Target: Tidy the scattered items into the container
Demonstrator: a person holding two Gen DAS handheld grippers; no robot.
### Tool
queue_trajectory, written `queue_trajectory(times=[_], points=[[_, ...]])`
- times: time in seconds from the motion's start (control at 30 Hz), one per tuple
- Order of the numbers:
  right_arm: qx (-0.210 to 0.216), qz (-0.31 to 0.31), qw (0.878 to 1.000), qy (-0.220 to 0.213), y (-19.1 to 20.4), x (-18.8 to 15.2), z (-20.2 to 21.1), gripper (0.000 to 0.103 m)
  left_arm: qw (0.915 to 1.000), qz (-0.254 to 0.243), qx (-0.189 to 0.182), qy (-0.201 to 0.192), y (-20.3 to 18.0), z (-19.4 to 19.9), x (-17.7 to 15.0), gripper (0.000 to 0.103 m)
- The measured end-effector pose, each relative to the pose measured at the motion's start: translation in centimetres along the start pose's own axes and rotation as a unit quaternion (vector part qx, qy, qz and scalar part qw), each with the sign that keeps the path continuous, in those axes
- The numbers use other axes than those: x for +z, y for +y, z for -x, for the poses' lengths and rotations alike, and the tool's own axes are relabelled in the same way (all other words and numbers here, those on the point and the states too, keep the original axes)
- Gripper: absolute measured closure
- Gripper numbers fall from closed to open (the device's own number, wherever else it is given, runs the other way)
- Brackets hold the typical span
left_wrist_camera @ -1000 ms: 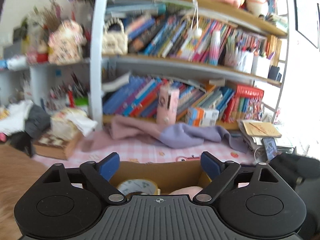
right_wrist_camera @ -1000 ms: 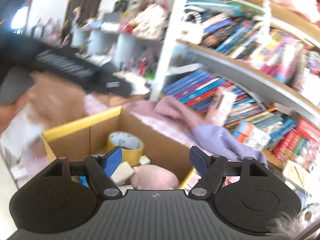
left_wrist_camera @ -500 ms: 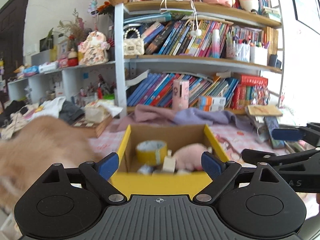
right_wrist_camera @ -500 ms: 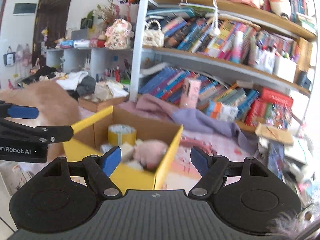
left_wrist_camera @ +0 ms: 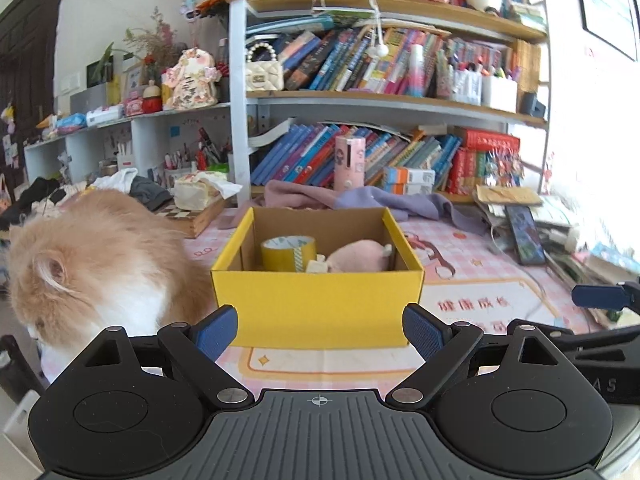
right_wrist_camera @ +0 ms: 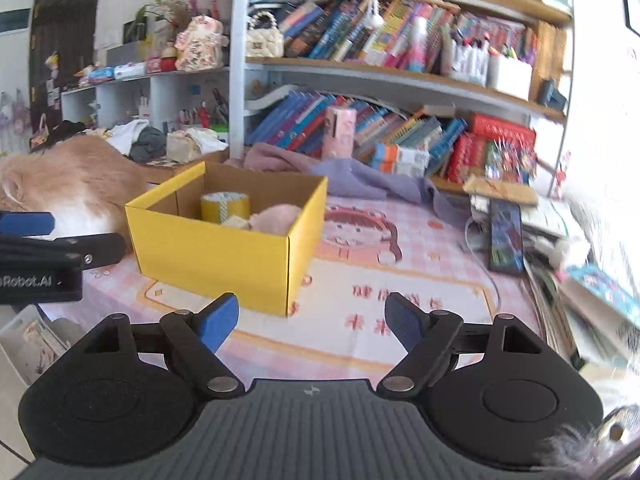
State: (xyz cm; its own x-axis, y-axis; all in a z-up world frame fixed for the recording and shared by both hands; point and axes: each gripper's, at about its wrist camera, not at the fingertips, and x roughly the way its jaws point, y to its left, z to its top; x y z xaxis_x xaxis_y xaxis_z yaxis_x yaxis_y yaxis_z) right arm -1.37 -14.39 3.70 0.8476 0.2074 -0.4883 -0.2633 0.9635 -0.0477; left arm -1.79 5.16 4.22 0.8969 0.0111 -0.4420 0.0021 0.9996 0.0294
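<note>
A yellow cardboard box (left_wrist_camera: 316, 304) (right_wrist_camera: 212, 252) stands on the pink checked tablecloth. Inside it lie a roll of yellow tape (left_wrist_camera: 289, 252) (right_wrist_camera: 225, 206), a pink plush toy (left_wrist_camera: 358, 255) (right_wrist_camera: 276, 216) and a small pale block (left_wrist_camera: 315, 266). My left gripper (left_wrist_camera: 318, 332) is open just short of the box's near wall, with nothing between its fingers. My right gripper (right_wrist_camera: 312, 322) hangs over the cloth to the right of the box; its jaws are opening and hold nothing. Each gripper's side shows at the edge of the other's view.
A fluffy orange and white cat (left_wrist_camera: 92, 264) (right_wrist_camera: 68, 184) sits close against the box's left side. A purple cloth (left_wrist_camera: 384, 202), a pink carton (left_wrist_camera: 349, 162) and full bookshelves stand behind. A phone (right_wrist_camera: 506, 236) and stacked papers lie at the right.
Both grippers have drawn back from above the box toward the table's near edge, so the whole box now shows. The right gripper's jaws stand a little wider. The cat has come into view.
</note>
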Motion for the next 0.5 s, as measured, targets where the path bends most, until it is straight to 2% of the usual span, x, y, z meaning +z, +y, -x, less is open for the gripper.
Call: queue_trajectory(times=[0.17,0.5], points=[[-0.005,-0.008,1.0,0.013,-0.2,-0.9,0.6,0.023,0.9998,-0.009,0.02,0.0,-0.6,0.7,-0.8,0.005],[-0.013,-0.002,0.999,0.034,-0.4,-2.1,0.7,0.023,0.9989,-0.009,0.027,0.037,-1.3,0.0,-2.3,0.004]])
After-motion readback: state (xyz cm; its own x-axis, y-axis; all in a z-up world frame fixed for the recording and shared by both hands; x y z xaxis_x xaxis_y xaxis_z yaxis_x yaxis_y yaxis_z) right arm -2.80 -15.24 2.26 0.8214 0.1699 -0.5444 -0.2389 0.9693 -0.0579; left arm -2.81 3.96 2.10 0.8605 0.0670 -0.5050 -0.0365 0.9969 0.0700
